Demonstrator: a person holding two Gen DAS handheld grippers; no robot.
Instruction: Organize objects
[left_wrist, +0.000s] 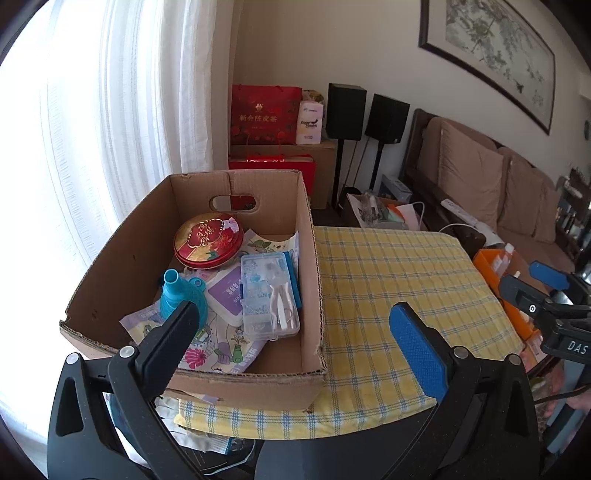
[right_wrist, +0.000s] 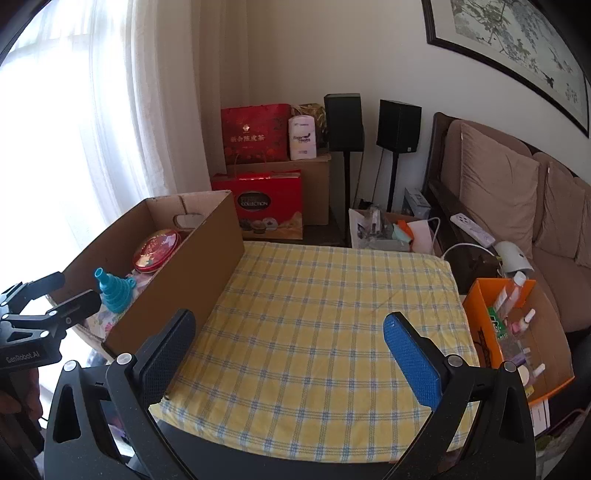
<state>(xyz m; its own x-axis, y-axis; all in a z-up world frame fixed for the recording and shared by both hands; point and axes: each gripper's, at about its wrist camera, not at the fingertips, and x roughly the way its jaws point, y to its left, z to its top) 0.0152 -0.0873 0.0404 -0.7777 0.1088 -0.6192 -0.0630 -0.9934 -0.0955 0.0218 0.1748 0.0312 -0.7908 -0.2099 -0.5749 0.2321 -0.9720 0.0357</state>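
An open cardboard box (left_wrist: 310, 266) (right_wrist: 207, 251) stands on the left of a yellow checked cloth (left_wrist: 388, 295) (right_wrist: 325, 317). Inside lie a round red tin (left_wrist: 208, 243) (right_wrist: 157, 249), a teal funnel (left_wrist: 177, 291) (right_wrist: 112, 290), a clear plastic case (left_wrist: 267, 291) and printed packets. My left gripper (left_wrist: 295, 325) hangs open over the box's near right corner, nothing between its fingers. My right gripper (right_wrist: 288, 332) is open and empty above the bare cloth. An orange box (right_wrist: 484, 332) (left_wrist: 491, 266) with small bottles sits at the cloth's right edge.
Red gift bags (right_wrist: 258, 210) and a carton stand against the far wall, with two black speakers (right_wrist: 399, 125) on stands. A brown sofa (right_wrist: 517, 206) runs along the right. A white bag of clutter (right_wrist: 384, 229) and a power strip (right_wrist: 474, 225) lie behind the cloth.
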